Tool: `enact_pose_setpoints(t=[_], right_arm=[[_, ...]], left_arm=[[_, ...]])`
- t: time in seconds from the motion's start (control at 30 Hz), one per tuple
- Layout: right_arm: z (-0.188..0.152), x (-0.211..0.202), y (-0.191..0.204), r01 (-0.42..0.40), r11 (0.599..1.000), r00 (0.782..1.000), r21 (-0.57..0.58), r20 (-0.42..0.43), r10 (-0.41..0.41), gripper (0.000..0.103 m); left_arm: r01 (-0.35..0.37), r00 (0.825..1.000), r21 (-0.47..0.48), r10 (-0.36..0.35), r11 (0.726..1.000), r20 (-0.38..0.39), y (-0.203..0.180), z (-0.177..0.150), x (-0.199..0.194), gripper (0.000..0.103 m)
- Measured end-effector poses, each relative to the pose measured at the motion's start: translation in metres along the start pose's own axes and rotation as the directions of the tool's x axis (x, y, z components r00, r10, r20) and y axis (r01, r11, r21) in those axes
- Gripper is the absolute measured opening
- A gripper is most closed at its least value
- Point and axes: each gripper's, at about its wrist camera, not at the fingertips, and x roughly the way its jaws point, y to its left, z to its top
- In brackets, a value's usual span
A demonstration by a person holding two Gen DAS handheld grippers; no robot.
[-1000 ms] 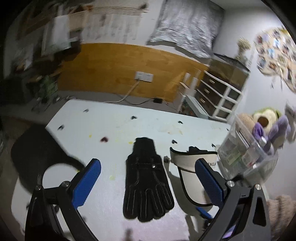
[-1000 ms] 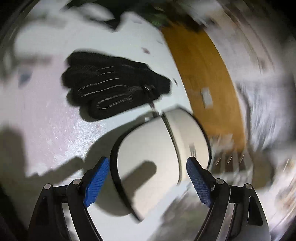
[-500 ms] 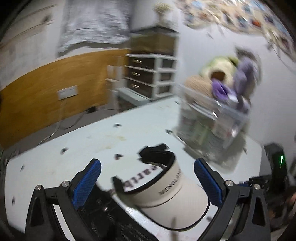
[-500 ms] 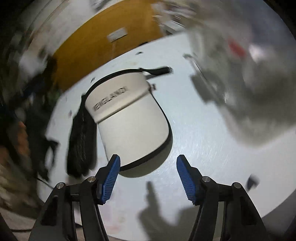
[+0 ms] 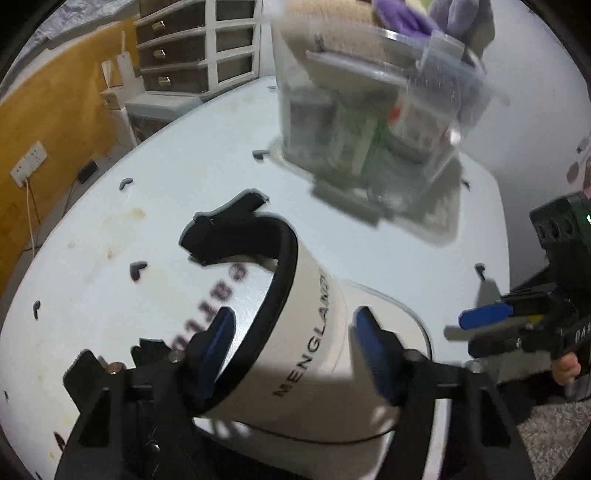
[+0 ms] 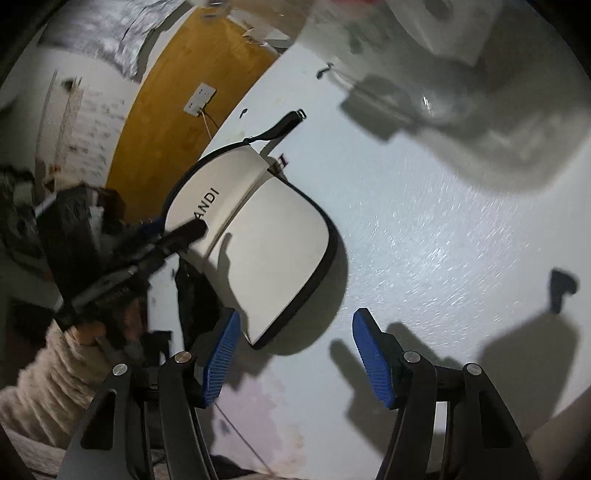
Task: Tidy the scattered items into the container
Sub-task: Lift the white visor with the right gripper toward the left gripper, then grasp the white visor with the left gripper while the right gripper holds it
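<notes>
A white sun visor [image 5: 306,354] with black trim lies on the white table [image 5: 184,177]. My left gripper [image 5: 295,354] straddles its front band: one blue finger sits inside the band, the other over the brim, and the jaws are partly closed with a gap still showing. In the right wrist view the left gripper [image 6: 184,230] touches the visor [image 6: 273,251] at its band. My right gripper [image 6: 297,360] is open and holds nothing, just off the brim's near edge. A black glove [image 6: 192,291] lies partly under the visor. The clear container [image 5: 369,122] stands beyond, packed with items.
Plush toys [image 5: 406,22] top the container. The right gripper [image 5: 484,321] and a hand [image 5: 565,369] show at the table's right edge. A knit sleeve [image 6: 55,373] holds the left tool. White drawers [image 5: 192,44] and an orange wall panel [image 5: 48,110] stand behind.
My left gripper has swung right from the glove onto the visor and its fingers have narrowed around the band. The right gripper has drawn back from the brim.
</notes>
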Motion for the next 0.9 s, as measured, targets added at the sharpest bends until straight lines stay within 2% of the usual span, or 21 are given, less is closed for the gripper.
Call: enact_pose_setpoints(t=[0.07, 0.27, 0.37, 0.43, 0.5, 0.67, 0.8, 0.9], right_arm=[[0.001, 0.009, -0.007, -0.043, 0.998, 0.999, 0.041, -0.009, 0.044, 0.064], [0.002, 0.04, -0.026, -0.17, 0.971, 0.984, 0.168, -0.023, 0.176, 0.064], [0.002, 0.047, -0.027, -0.254, 0.946, 0.965, 0.201, -0.01, 0.262, 0.041], [0.003, 0.044, -0.021, -0.261, 0.948, 0.964, 0.181, -0.008, 0.267, 0.041], [0.005, 0.035, -0.013, -0.273, 0.95, 0.961, 0.154, -0.003, 0.277, 0.034], [0.015, -0.003, 0.015, -0.333, 0.939, 0.943, 0.084, 0.025, 0.332, 0.025], [0.029, -0.043, 0.044, -0.397, 0.918, 0.915, 0.01, 0.075, 0.395, 0.018], [0.043, -0.081, 0.072, -0.409, 0.908, 0.9, -0.088, 0.123, 0.418, 0.017]], left_arm=[[0.056, 0.998, -0.051, -0.057, 0.997, -0.024, 0.007, -0.001, 0.0, 0.045], [0.178, 0.982, -0.174, -0.187, 0.968, -0.038, 0.02, -0.006, -0.003, 0.034], [0.207, 0.975, -0.222, -0.218, 0.953, -0.028, 0.022, -0.011, -0.007, 0.03], [0.212, 0.974, -0.248, -0.224, 0.945, -0.019, 0.023, -0.014, -0.011, 0.03], [0.225, 0.973, -0.286, -0.232, 0.932, 0.01, 0.029, -0.015, -0.02, 0.03], [0.252, 0.967, -0.298, -0.231, 0.921, 0.105, 0.025, -0.008, -0.057, 0.029], [0.292, 0.949, -0.275, -0.242, 0.916, 0.202, 0.011, 0.011, -0.098, 0.029], [0.311, 0.927, -0.226, -0.243, 0.923, 0.284, -0.004, 0.039, -0.131, 0.029]])
